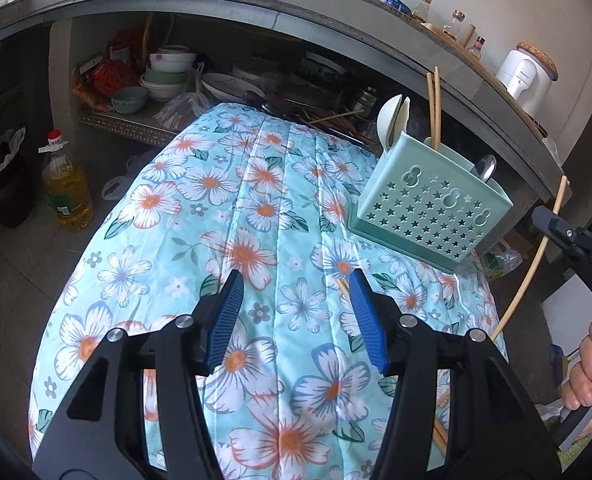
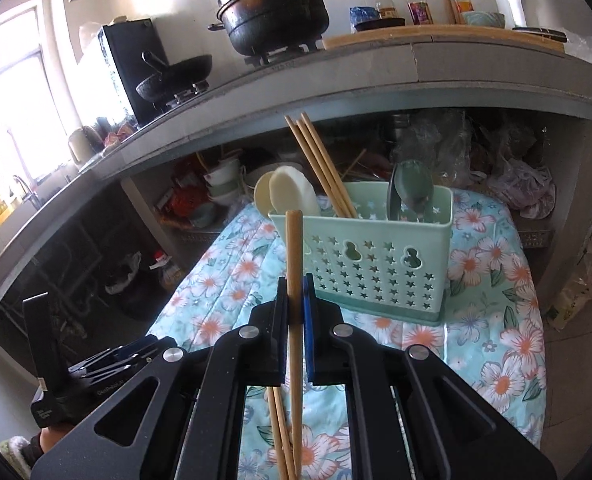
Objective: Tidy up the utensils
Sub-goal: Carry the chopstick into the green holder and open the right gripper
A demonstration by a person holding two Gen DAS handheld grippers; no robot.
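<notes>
A mint green utensil holder (image 2: 375, 256) with star holes stands on the floral cloth (image 2: 495, 312); it also shows in the left wrist view (image 1: 427, 208). It holds white spoons (image 2: 286, 192), wooden chopsticks (image 2: 319, 164) and metal spoons (image 2: 413, 188). My right gripper (image 2: 296, 292) is shut on a wooden chopstick (image 2: 294, 248), held upright just in front of the holder. More chopsticks (image 2: 278, 432) lie on the cloth below it. My left gripper (image 1: 296, 284) is open and empty above the cloth, left of the holder. A chopstick tip (image 1: 341, 285) lies by its right finger.
A concrete counter (image 2: 335, 80) runs behind, with a black pot (image 2: 276, 8), a wok (image 2: 176, 76) and bottles (image 2: 415, 0). Bowls and plates (image 1: 168, 72) sit on the shelf underneath. An oil bottle (image 1: 66, 184) stands on the floor at left.
</notes>
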